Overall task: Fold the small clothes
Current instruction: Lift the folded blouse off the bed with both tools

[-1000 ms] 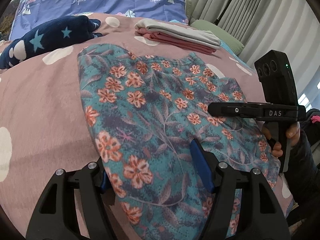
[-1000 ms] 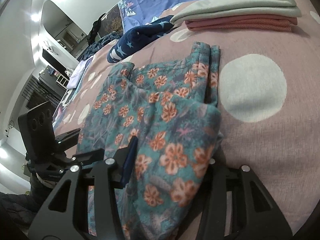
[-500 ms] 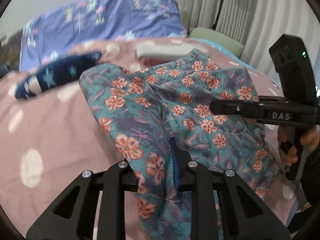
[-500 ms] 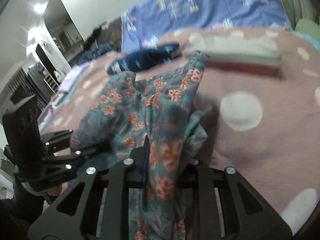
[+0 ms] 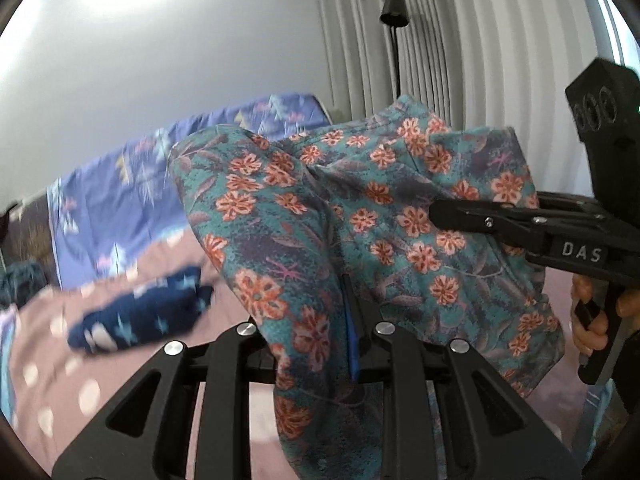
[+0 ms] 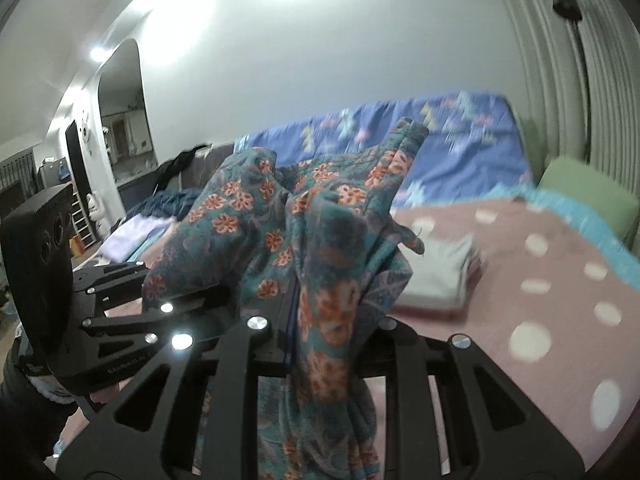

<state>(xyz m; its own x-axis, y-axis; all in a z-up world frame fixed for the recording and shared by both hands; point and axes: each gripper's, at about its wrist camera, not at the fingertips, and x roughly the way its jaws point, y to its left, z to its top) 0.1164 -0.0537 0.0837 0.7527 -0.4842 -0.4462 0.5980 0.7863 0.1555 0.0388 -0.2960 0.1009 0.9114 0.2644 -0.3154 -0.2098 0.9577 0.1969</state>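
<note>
A teal floral garment (image 5: 360, 216) with orange flowers hangs in the air above the pink dotted bedspread (image 5: 44, 360). My left gripper (image 5: 352, 308) is shut on its near edge. My right gripper (image 6: 296, 300) is shut on another part of the same garment (image 6: 320, 240). The right gripper also shows at the right of the left wrist view (image 5: 520, 224), clamped on the cloth. The left gripper shows at the left of the right wrist view (image 6: 120, 280). The cloth drapes over both sets of fingers and hides the pads.
A navy star-patterned item (image 5: 140, 316) lies on the bedspread at left. A folded stack of grey and pink clothes (image 6: 440, 276) lies on the bedspread (image 6: 560, 280). A blue patterned pillow (image 6: 460, 148), a green cushion (image 6: 584, 196) and curtains (image 5: 460, 40) stand behind.
Both grippers closed on the floral garment and lifted it off the bed. The cameras tilted up, so wall and curtains now fill the upper view.
</note>
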